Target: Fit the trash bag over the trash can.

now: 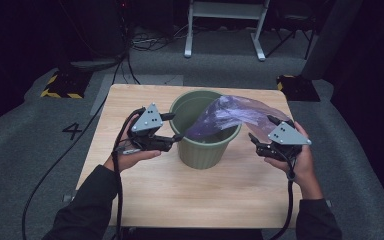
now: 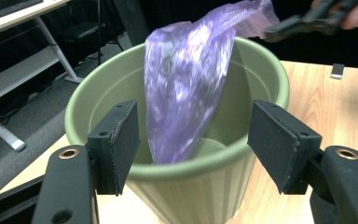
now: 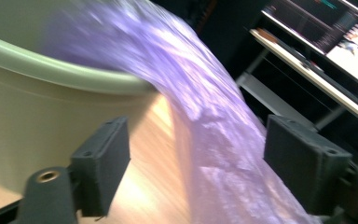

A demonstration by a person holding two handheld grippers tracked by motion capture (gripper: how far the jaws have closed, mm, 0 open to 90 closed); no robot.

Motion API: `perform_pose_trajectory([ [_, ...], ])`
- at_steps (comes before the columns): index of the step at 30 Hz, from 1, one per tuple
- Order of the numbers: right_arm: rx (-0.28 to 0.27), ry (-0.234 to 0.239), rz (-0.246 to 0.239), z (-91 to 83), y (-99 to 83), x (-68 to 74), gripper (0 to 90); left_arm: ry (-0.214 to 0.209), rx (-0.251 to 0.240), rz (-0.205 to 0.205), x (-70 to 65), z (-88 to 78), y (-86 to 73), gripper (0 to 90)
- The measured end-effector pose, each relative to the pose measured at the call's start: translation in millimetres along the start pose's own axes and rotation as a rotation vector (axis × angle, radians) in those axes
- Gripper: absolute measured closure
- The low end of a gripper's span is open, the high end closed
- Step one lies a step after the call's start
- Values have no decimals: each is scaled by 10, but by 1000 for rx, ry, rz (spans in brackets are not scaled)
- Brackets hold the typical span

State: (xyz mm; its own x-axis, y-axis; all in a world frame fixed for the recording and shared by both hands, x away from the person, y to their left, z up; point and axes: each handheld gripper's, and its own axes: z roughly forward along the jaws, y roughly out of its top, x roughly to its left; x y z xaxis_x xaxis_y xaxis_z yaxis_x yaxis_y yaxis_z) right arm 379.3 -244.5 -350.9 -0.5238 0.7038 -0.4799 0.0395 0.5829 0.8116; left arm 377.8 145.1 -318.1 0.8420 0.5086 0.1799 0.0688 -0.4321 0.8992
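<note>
Two grippers flank a ribbed green plastic bin near the wooden table's far edge. Left gripper, jaws apart, faces the rim. Right gripper, jaws apart, straddles a translucent purple plastic bag trailing from the bin's mouth over its rim.

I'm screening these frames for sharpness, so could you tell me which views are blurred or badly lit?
High view: dim, dark surroundings, but the table, green bin and purple bag stay reasonably sharp. Left gripper view: bin rim crisp, bag slightly smeared, the other gripper at top right soft. Right gripper view: strong motion blur across the bag and bin wall; its own jaws stay sharp.
</note>
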Motion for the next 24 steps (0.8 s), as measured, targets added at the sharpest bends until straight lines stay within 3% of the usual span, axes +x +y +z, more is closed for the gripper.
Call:
perform_pose_trajectory([
  [2,11,-33,6,94,-56,-39,360,-11,-3,-8,11,-18,-41,338],
  [3,16,-28,17,150,-92,-70,476,-7,-1,-10,16,-24,-52,340],
  [4,23,-23,25,205,-125,-99,510,-4,-2,-11,23,-32,-58,340],
  [6,37,-42,20,294,-170,-141,702,-3,-10,-15,29,-48,-55,340],
  [10,-2,-38,39,308,-156,-195,896,1,-21,-21,27,-53,-32,314],
  [16,-57,-30,11,240,3,-172,900,-20,-19,-17,-17,40,50,249],
  [21,-110,2,-21,155,203,-88,900,-52,-20,30,-149,207,244,218],
  [24,-123,21,-67,124,339,11,900,-69,-13,47,-221,307,350,215],
])
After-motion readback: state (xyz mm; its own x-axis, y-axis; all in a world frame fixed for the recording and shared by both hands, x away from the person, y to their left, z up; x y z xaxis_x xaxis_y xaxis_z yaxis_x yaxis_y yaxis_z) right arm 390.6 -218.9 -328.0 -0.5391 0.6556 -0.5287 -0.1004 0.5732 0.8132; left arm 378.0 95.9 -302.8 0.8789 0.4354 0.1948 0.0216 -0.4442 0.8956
